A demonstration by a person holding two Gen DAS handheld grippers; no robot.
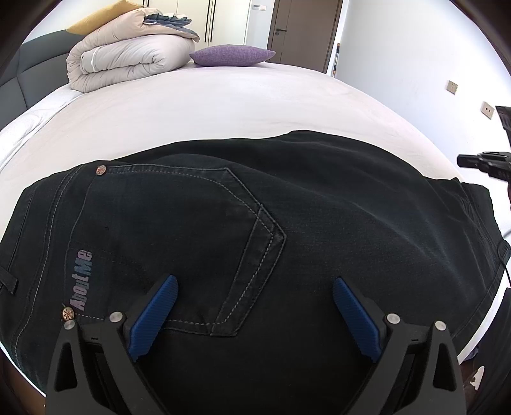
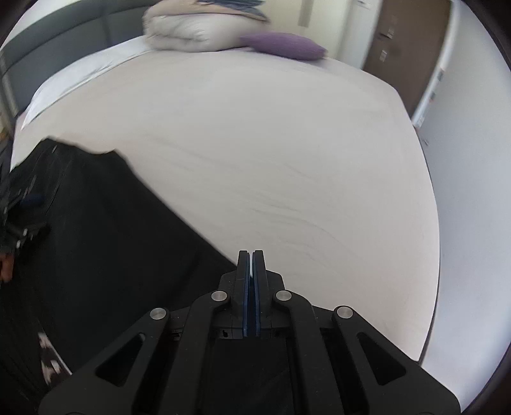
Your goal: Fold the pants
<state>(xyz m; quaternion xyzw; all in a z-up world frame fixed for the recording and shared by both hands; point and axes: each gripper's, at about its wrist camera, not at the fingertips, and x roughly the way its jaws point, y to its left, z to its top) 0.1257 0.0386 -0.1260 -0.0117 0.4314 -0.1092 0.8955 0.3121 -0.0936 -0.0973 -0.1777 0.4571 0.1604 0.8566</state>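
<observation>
The bed point(image 1: 223, 105) is the biggest thing, w/ a pale sheet that fills most of both views. The pants point(image 1: 287, 223), dark denim, lie flat on the near part of the bed, seat side up. In the left wrist view they cover the whole lower half. In the right wrist view they sit from 7 to 9 o'clock, and their edge runs diagonal toward the centre.

The rolled duvet point(image 1: 127, 57) is at approx. 11 o'clock on the far side of the bed, and the purple pillow point(image 1: 233, 54) is just beside it at 12 o'clock. A brown door point(image 1: 303, 28) stands behind them.

The back pocket point(image 1: 198, 230) of the pants is in the middle of the left view, w/ a printed label point(image 1: 81, 281) at 8 o'clock.

The left gripper point(image 1: 255, 284) hangs over the pocket, fingers spread wide, nothing between them. The right gripper point(image 2: 251, 255) is above the sheet near the pants' edge, fingers pressed together, and no cloth is visible between them.
</observation>
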